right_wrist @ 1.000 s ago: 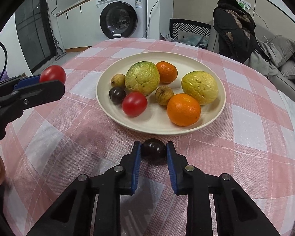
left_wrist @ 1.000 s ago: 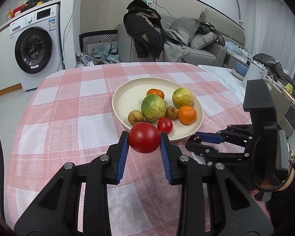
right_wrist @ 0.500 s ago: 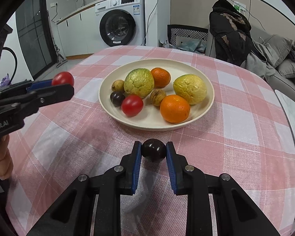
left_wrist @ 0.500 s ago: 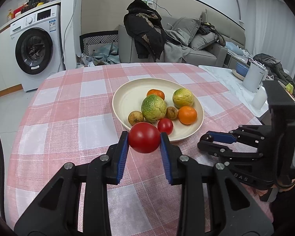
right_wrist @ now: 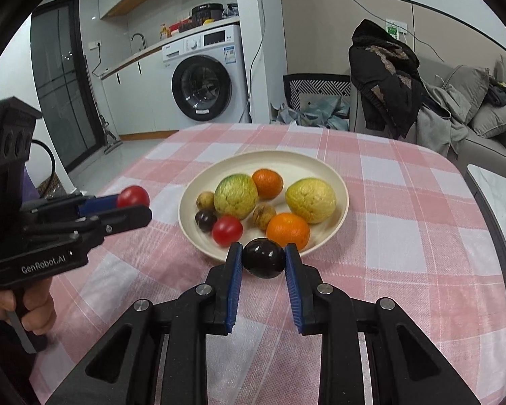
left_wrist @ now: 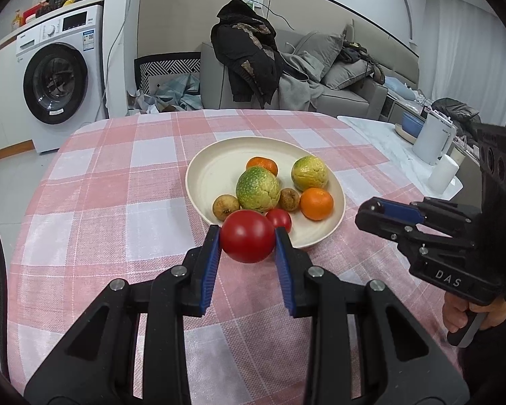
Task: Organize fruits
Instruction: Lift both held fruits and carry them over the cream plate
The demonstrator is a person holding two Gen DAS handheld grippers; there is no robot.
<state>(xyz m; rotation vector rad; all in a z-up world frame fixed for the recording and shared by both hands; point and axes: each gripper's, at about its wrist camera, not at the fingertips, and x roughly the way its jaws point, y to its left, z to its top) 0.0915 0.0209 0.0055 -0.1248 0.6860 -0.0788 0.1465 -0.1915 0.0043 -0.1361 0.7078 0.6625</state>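
Observation:
My left gripper [left_wrist: 247,241] is shut on a red tomato [left_wrist: 247,236], held above the cloth just short of the cream plate [left_wrist: 212,168]. My right gripper [right_wrist: 263,259] is shut on a dark purple fruit [right_wrist: 264,258], raised before the plate's [right_wrist: 286,160] near rim. On the plate lie two green-yellow citrus [right_wrist: 236,195], two oranges [right_wrist: 288,231], a small red tomato [right_wrist: 227,230], two brown fruits [right_wrist: 263,215] and another dark fruit [right_wrist: 205,220]. Each gripper shows in the other's view: the right gripper [left_wrist: 366,215], and the left gripper [right_wrist: 141,207] with its tomato [right_wrist: 133,196].
The table wears a pink and white checked cloth [left_wrist: 118,202]. A white kettle [left_wrist: 433,140] and a paper roll [left_wrist: 443,175] stand on a marble counter to the right. A washing machine [left_wrist: 55,81], a sofa with clothes [left_wrist: 253,64] and a patterned chair lie behind.
My right gripper has risen and drawn back from the plate with the dark fruit, so its view takes in more of the room. The left gripper and its tomato have stayed put.

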